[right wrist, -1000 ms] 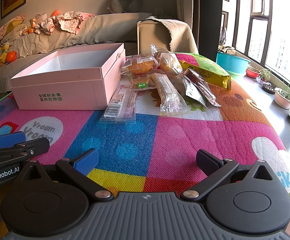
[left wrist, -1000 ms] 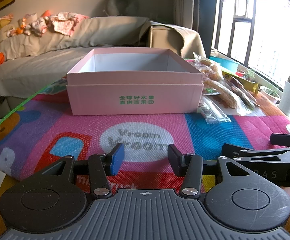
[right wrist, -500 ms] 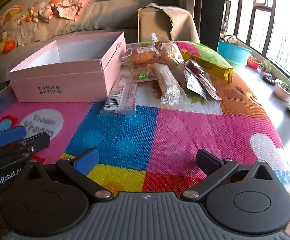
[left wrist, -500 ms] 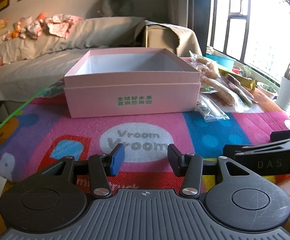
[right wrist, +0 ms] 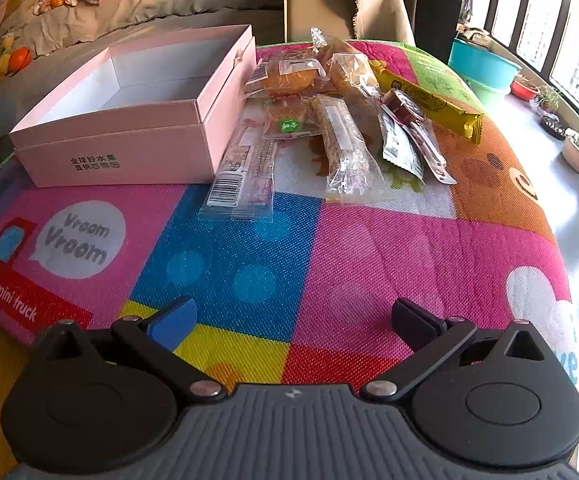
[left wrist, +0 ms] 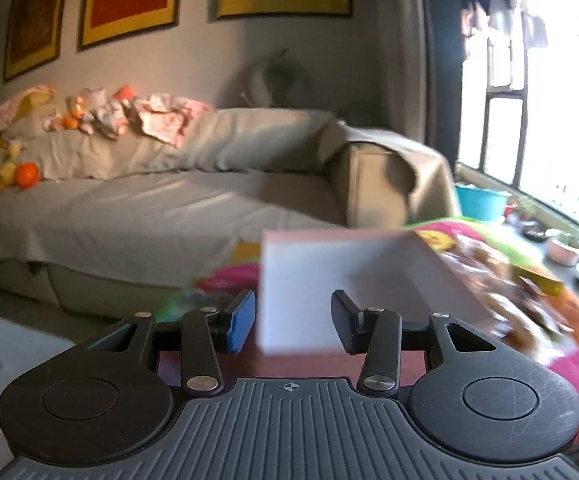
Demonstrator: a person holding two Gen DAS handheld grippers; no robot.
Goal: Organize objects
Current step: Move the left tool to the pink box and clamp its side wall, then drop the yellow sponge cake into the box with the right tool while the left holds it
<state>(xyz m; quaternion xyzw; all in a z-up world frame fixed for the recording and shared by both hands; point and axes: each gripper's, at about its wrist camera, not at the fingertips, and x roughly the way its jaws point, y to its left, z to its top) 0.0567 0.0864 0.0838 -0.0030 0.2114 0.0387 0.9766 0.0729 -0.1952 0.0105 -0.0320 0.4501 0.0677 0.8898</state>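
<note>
Now | L tool apart over pink box | R tool wide apart above mat

Left wrist view sits low and close over the open pink cardboard box, facing the grey-covered sofa, blurred. Right wrist view looks down from higher, farther back, over the colourful woven play mat. Both share box, sofa.
</note>
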